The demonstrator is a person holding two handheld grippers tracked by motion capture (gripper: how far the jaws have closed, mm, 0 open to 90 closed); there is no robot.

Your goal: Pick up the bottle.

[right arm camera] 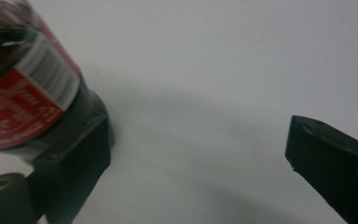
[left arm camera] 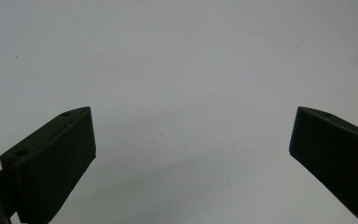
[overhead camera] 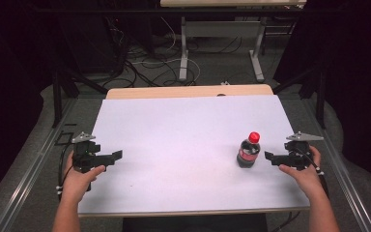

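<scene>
The cola bottle (overhead camera: 249,151) stands near right on the white table (overhead camera: 183,145), red cap and red label, lettering too blurred to read. My right tongs (overhead camera: 269,156) gape just beside it, my left tongs (overhead camera: 117,154) spread wide, well apart at left.

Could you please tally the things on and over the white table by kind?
Bottle: 1
Left gripper: 1
Right gripper: 1
Grippers altogether: 2
Total: 3
</scene>
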